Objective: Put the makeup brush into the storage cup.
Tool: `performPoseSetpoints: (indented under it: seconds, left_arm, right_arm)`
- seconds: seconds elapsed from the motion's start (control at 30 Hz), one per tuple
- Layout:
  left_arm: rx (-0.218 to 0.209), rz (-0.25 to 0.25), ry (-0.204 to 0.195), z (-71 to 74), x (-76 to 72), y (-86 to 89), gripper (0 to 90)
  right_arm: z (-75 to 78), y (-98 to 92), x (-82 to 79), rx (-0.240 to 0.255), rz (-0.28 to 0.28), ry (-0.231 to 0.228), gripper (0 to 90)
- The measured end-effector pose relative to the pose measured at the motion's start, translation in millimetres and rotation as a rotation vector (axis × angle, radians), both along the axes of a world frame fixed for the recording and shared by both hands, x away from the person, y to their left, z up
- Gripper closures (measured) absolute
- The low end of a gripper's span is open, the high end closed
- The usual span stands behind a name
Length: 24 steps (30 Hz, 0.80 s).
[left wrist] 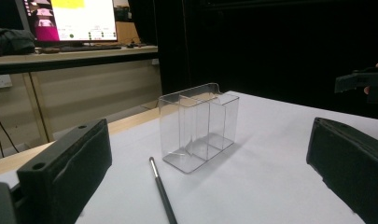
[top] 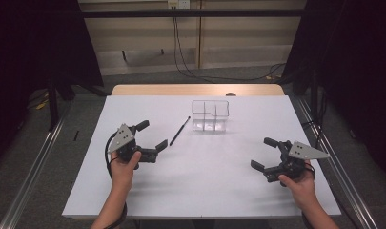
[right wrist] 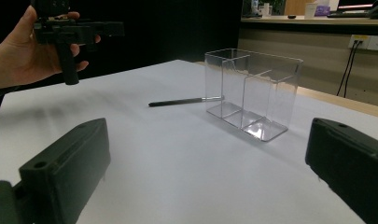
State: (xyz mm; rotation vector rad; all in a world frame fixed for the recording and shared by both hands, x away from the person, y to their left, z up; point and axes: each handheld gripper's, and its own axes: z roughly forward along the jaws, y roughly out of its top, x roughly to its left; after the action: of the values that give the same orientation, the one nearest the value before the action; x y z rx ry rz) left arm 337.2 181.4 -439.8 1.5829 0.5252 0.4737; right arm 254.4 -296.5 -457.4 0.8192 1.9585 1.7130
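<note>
- Left gripper (top: 151, 134) is held just above the table (top: 205, 186) on the left side, jaws spread wide with nothing between them.
- Right gripper (top: 264, 153) is over on the right side, jaws also wide apart and empty, well apart from the left one.
- The pen (top: 179, 130) is lying flat on the table, just past the left gripper's jaws, not touching them. It's dark and thin with a silvery tip.
- Its far end points at the clear box (top: 210, 115), which stands upright near the back middle, split into compartments, all looking empty.
- The pen stops just short of the box.
</note>
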Motion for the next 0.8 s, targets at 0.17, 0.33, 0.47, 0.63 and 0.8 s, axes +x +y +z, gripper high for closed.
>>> performPoseSetpoints:
  seconds: [0.17,0.33,0.47,0.63,0.8]
  left_arm:
    - [0.019,0.0,0.01,-0.7,5.3,-7.0,0.0]
    - [0.018,-0.01,0.008,0.0,9.9,-13.6,0.0]
    - [0.017,-0.013,0.006,0.6,14.6,-17.9,0.0]
    - [0.017,-0.008,0.004,0.7,20.5,-21.1,0.0]
    - [0.006,0.001,0.015,-1.0,25.0,-24.1,0.0]
  right_arm:
    - [0.6,0.5,-0.8,-0.001,0.001,-0.004,0.0]
    - [0.8,0.9,-0.9,-0.009,0.004,-0.005,0.0]
    - [0.2,1.8,-0.8,-0.009,0.004,-0.008,0.0]
    - [0.4,1.8,-1.1,-0.011,0.005,-0.009,0.0]
    - [0.2,1.3,-1.4,-0.009,0.005,-0.007,0.0]
